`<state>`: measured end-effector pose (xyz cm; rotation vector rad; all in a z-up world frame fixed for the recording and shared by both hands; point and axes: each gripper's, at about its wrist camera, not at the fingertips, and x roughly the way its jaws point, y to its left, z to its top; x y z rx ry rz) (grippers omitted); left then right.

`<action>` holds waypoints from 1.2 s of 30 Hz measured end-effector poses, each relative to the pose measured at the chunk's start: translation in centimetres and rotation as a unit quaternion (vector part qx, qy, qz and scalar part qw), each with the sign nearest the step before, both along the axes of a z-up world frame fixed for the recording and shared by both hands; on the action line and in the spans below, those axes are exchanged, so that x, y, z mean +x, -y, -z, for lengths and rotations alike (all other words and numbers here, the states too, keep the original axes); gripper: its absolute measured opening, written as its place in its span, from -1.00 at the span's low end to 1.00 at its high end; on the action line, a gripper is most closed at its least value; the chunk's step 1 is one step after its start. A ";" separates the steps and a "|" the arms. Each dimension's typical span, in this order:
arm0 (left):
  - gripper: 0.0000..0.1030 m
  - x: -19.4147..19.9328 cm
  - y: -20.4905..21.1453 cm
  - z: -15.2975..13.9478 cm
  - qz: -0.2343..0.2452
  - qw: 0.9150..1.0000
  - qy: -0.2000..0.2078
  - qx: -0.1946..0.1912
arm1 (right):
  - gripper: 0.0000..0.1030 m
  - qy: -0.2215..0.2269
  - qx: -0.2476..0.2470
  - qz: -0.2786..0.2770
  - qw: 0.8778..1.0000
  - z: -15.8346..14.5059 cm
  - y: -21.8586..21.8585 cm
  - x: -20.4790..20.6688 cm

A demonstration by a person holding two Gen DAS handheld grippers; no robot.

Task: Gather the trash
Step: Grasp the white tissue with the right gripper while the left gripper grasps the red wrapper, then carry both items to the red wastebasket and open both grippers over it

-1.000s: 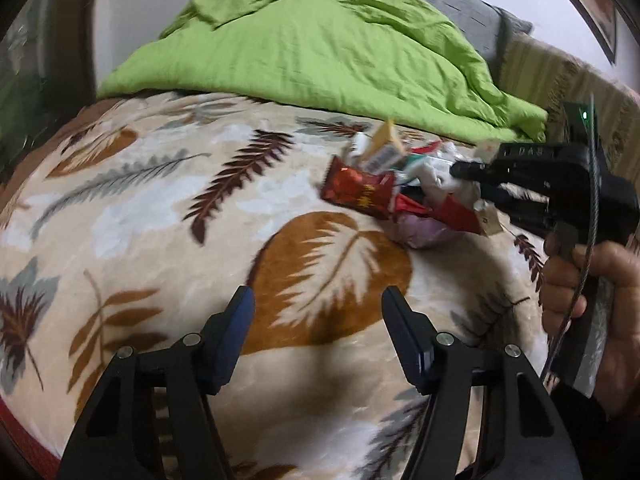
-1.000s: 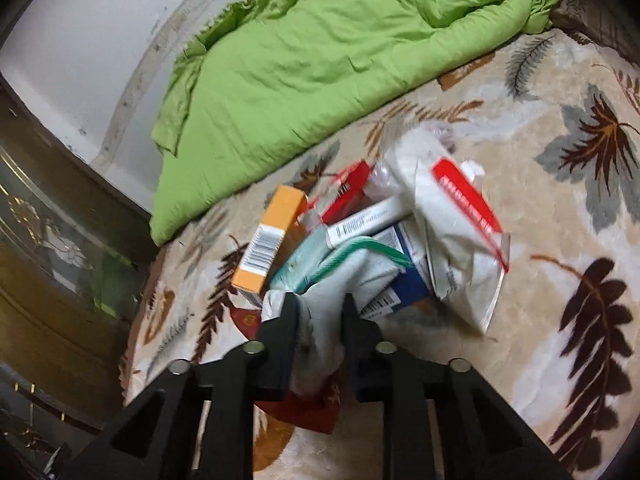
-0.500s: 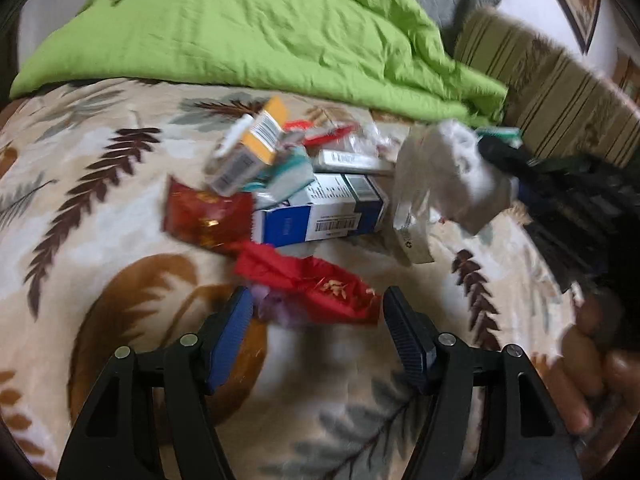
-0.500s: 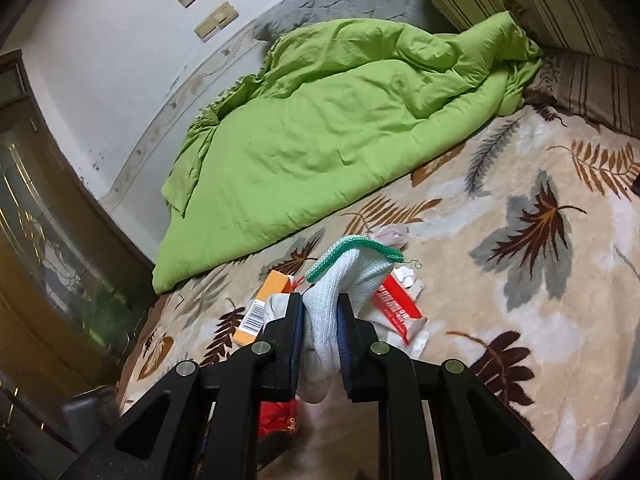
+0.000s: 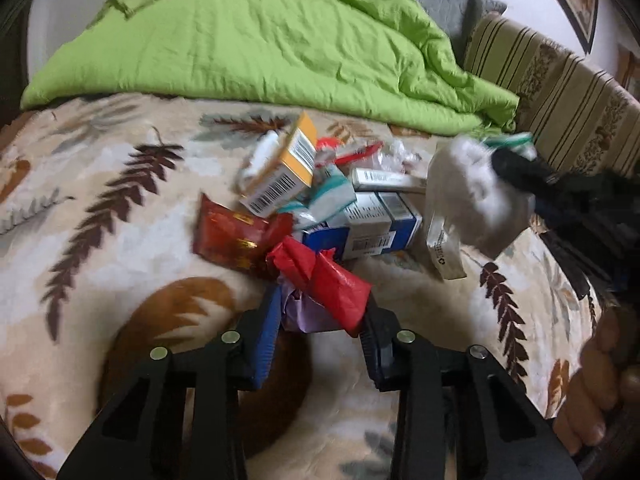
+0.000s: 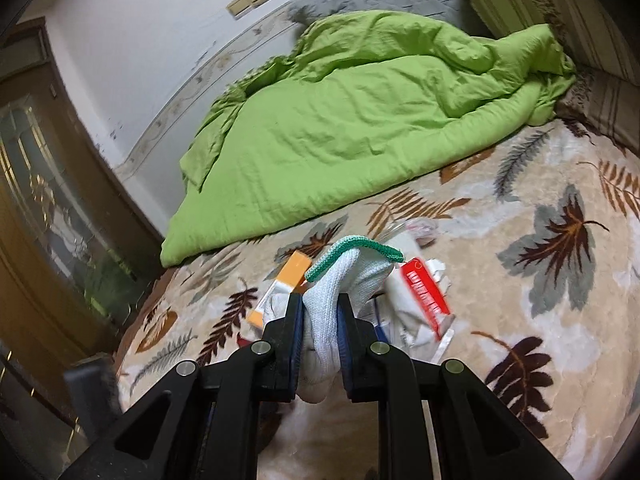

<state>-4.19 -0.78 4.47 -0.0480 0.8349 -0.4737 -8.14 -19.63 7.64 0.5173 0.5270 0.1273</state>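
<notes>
A pile of trash lies on the leaf-print blanket: an orange-and-white box, a blue-and-white box, a red foil packet and a clear bag with a red label. My left gripper is at the near edge of the pile, its jaws closed in on a crumpled red wrapper with a purple scrap under it. My right gripper is shut on a white knit glove with a green cuff, held above the pile. The left wrist view shows that glove at the right.
A rumpled green quilt covers the far half of the bed. Striped cushions stand at the right. A wooden glazed door and a dark object are off the bed's left side. A person's hand holds the right gripper.
My left gripper has moved forward to the pile and its jaws have narrowed onto the red wrapper. The right gripper has lifted the glove up off the pile.
</notes>
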 end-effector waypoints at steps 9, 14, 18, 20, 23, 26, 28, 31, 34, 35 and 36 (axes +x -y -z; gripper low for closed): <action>-0.31 -3.7 -4.2 -1.3 -0.029 0.999 0.037 -0.013 | -0.67 -0.003 -0.036 -0.059 0.998 0.4 -3.4 0.1; -0.31 -4.3 -5.2 -1.6 -0.040 0.998 0.041 -0.012 | -0.67 -0.007 -0.052 -0.086 0.995 0.8 -5.0 0.2; -0.31 -4.9 -6.2 -2.6 -0.048 0.998 0.041 -0.019 | -0.67 0.000 -0.065 -0.099 0.993 0.7 -5.7 -0.1; -0.31 -5.5 -6.7 -3.3 -0.052 0.997 0.045 -0.020 | -0.67 0.001 -0.067 -0.103 0.992 0.7 -5.9 -0.2; -0.31 -6.6 -7.8 -5.4 -0.058 0.996 0.064 -0.023 | -0.67 0.004 -0.069 -0.118 0.991 0.6 -6.8 -0.7; -0.31 -7.6 -9.4 -7.2 -0.072 0.993 0.089 -0.017 | -0.67 0.008 -0.063 -0.141 0.988 0.2 -8.2 -1.3; -0.31 -8.1 -11.2 -8.4 -0.086 0.991 0.100 -0.022 | -0.67 0.016 -0.075 -0.155 0.985 -0.4 -9.7 -1.8; -0.31 -8.6 -14.3 -9.5 -0.118 0.986 0.111 -0.025 | -0.67 0.029 -0.082 -0.174 0.981 -1.7 -11.5 -2.2; -0.31 -9.3 -18.1 -10.5 -0.155 0.980 0.120 -0.034 | -0.67 0.042 -0.087 -0.193 0.977 -3.2 -13.4 -2.5; -0.31 -9.6 -19.1 -10.8 -0.164 0.978 0.124 -0.036 | -0.67 0.047 -0.092 -0.202 0.974 -3.8 -14.3 -2.6; -0.31 -9.9 -20.2 -11.0 -0.174 0.976 0.127 -0.036 | -0.67 0.051 -0.097 -0.209 0.972 -4.2 -15.1 -2.7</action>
